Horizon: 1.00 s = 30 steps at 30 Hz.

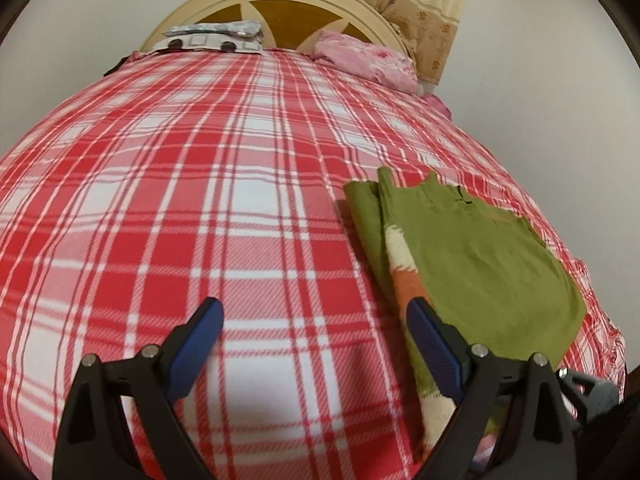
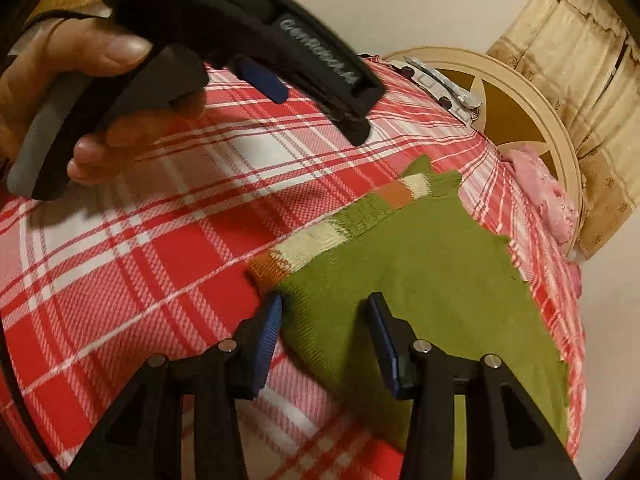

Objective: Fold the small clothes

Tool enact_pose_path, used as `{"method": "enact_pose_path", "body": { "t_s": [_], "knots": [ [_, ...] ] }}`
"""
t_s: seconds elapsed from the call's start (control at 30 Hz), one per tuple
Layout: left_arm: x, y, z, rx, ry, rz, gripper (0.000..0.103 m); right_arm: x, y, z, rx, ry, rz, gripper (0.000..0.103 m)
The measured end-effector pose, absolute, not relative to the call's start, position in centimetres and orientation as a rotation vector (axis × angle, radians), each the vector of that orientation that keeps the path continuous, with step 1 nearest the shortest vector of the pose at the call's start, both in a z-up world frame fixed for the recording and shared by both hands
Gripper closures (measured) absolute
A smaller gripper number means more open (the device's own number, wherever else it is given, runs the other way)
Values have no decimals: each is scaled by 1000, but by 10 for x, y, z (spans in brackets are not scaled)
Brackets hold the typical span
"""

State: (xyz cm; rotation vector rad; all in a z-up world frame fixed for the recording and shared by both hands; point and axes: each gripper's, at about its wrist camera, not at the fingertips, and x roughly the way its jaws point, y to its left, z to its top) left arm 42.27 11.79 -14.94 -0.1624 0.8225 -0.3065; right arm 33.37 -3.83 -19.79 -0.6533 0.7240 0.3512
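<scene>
A small green knitted garment (image 1: pixel 484 256) with cream and orange stripes lies folded flat on the red-and-white plaid bed cover (image 1: pixel 200 208), at the right of the left wrist view. My left gripper (image 1: pixel 316 312) is open and empty, its right finger beside the garment's striped edge. In the right wrist view the garment (image 2: pixel 424 272) lies just ahead. My right gripper (image 2: pixel 324 304) is open over its near corner, the left fingertip at the orange stripe. The left gripper body (image 2: pixel 248 40), held by a hand, hovers above the bed at the upper left.
A cream and brown round headboard (image 1: pixel 288 8) stands at the far end of the bed. A pink bundle of cloth (image 1: pixel 368 60) and a grey-white patterned item (image 1: pixel 216 38) lie near it. A beige curtain (image 1: pixel 420 4) hangs behind. The bed edge falls away right of the garment.
</scene>
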Motion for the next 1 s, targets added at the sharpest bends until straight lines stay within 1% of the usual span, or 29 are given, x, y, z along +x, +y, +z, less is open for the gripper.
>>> {"method": "enact_pose_path", "body": {
  "t_s": [0.37,0.4,0.43,0.63,0.7,0.77,0.83,0.87,0.9,0.93,1.0],
  "knots": [
    [467,79,-156,-144,852,-398,8,330,-32,-201,-698,699,388,58],
    [469,77,-156,-141,847,-402,8,330,-32,-200,-696,699,391,59],
    [472,74,-156,-134,841,-402,8,329,-32,-200,-691,701,400,63],
    [487,69,-161,-163,834,-430,9,336,-37,-199,-647,725,440,68],
    [491,65,-164,-157,840,-432,10,338,-39,-198,-629,734,451,71],
    [494,62,-167,-149,849,-436,12,340,-41,-196,-617,738,455,79],
    [496,59,-167,-148,858,-451,19,341,-43,-197,-613,741,458,80],
    [498,58,-168,-147,864,-449,22,342,-42,-197,-614,742,460,83],
    [500,58,-169,-148,874,-446,32,342,-42,-197,-613,744,463,86],
    [503,58,-171,-165,889,-463,54,342,-42,-196,-611,745,468,88],
    [506,58,-174,-199,915,-516,79,343,-45,-193,-605,748,476,91]
  ]
}}
